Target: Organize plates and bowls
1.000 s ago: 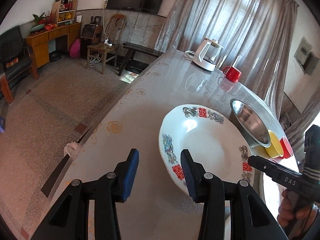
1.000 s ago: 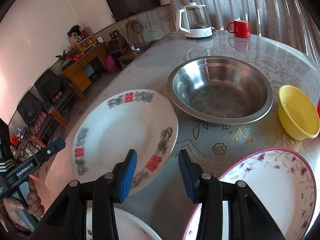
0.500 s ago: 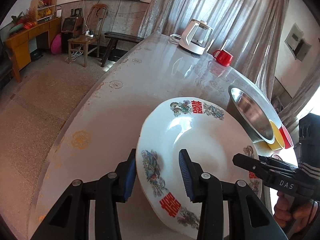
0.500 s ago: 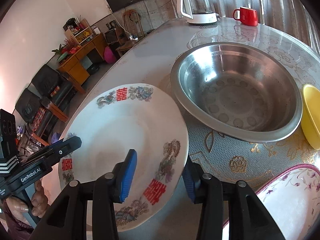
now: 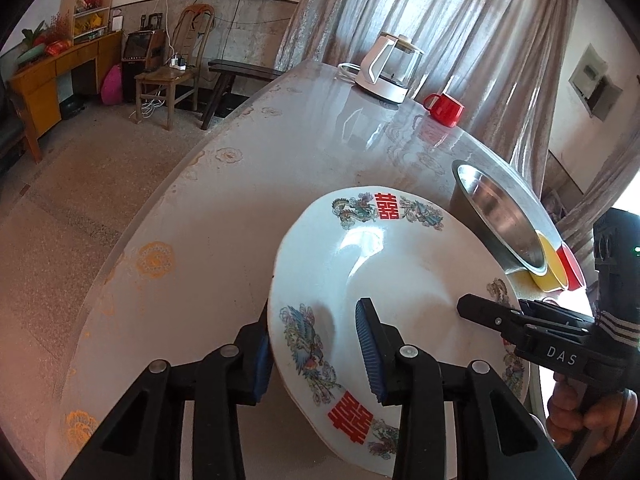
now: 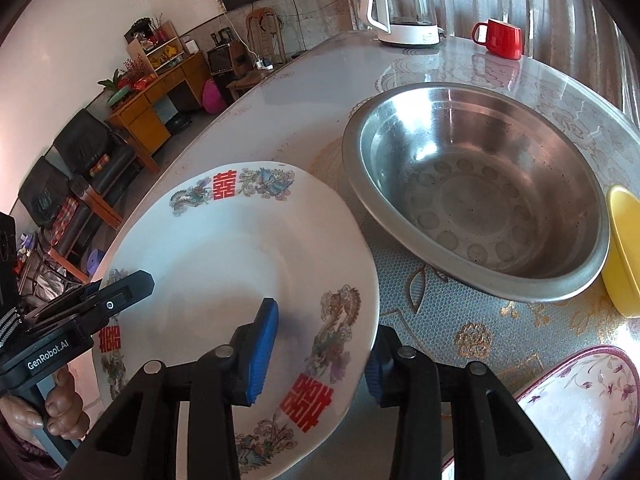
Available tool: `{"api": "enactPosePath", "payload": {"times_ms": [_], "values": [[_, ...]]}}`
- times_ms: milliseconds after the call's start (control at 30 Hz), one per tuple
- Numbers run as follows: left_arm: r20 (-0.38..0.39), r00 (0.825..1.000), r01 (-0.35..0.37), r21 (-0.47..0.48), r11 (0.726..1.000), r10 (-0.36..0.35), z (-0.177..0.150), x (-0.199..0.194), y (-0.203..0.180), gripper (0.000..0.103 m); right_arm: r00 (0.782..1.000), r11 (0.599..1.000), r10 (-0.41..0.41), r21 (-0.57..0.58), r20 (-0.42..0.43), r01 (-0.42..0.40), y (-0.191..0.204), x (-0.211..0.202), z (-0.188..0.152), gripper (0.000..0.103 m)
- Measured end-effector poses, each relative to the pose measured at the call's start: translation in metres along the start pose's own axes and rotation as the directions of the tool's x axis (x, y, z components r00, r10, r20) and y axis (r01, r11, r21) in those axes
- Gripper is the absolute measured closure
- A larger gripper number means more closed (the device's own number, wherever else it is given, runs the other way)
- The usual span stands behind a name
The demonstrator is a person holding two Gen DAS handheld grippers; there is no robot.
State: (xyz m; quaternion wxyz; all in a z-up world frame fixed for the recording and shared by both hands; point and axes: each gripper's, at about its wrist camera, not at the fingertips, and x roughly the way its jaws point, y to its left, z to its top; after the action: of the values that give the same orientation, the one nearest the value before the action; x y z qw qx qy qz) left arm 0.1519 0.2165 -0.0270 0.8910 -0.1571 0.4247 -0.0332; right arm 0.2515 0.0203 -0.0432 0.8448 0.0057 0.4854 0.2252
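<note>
Now plate (image 5: pixel 404 280) rim between both claws

Left gripper (image 5: pixel 316 356) straddles the white plate's (image 5: pixel 400 280) rim (right gripper (image 5: pixel 464 306) opposite).

Plate (image 6: pixel 224 264): white, rim printed with red double-happiness characters and multicoloured dragon and phoenix motifs. Basin (image 6: pixel 480 196): bare steel. Bowl (image 6: pixel 624 248): yellow. Second plate (image 6: pixel 580 408): white, purple floral rim. Mug (image 6: pixel 500 38): red. Kettle (image 6: pixel 400 8): white. Tablecloth (image 6: pixel 460 320): grey, gold flowers.
</note>
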Motion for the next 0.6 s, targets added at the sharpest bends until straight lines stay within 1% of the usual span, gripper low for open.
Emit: {"api": "enactPosePath", "payload": {"times_ms": [100, 200, 267, 333, 467, 533, 600], "values": [[0.006, 0.999, 0.034, -0.001, 0.999, -0.034, -0.002, -0.007, -0.001, 0.065, 1.000, 1.000, 0.015, 0.004, 0.003, -0.015, -0.003, -0.004, -0.002, 0.064], [0.017, 0.999, 0.036, 0.019, 0.999, -0.037, -0.004, -0.011, -0.005, 0.065, 0.999, 0.999, 0.035, 0.025, 0.004, -0.036, -0.007, -0.007, -0.004, 0.064], [0.014, 0.999, 0.044, 0.010, 0.999, -0.044, -0.005, -0.012, -0.005, 0.065, 0.999, 0.999, 0.034, 0.020, 0.001, -0.034, -0.008, -0.007, -0.005, 0.064], [0.028, 0.998, 0.057, 0.010, 0.998, -0.057, -0.006, -0.015, -0.005, 0.065, 0.999, 0.999, 0.039, 0.029, -0.007, -0.039, -0.009, -0.005, -0.006, 0.064], [0.073, 0.995, 0.059, 0.066, 0.996, -0.064, -0.010, -0.025, -0.012, 0.066, 0.999, 0.999, 0.042, 0.020, 0.009, -0.043, -0.008, -0.008, -0.008, 0.065], [0.085, 0.995, 0.048, 0.099, 0.994, -0.057, -0.013, -0.028, -0.017, 0.066, 0.999, 0.999, 0.032, 0.012, 0.020, -0.032, -0.008, -0.010, -0.011, 0.067], [0.088, 0.994, 0.048, 0.105, 0.993, -0.058, -0.015, -0.028, -0.019, 0.066, 0.999, 0.999, 0.033, 0.003, 0.031, -0.033, -0.007, -0.013, -0.013, 0.069]]}}
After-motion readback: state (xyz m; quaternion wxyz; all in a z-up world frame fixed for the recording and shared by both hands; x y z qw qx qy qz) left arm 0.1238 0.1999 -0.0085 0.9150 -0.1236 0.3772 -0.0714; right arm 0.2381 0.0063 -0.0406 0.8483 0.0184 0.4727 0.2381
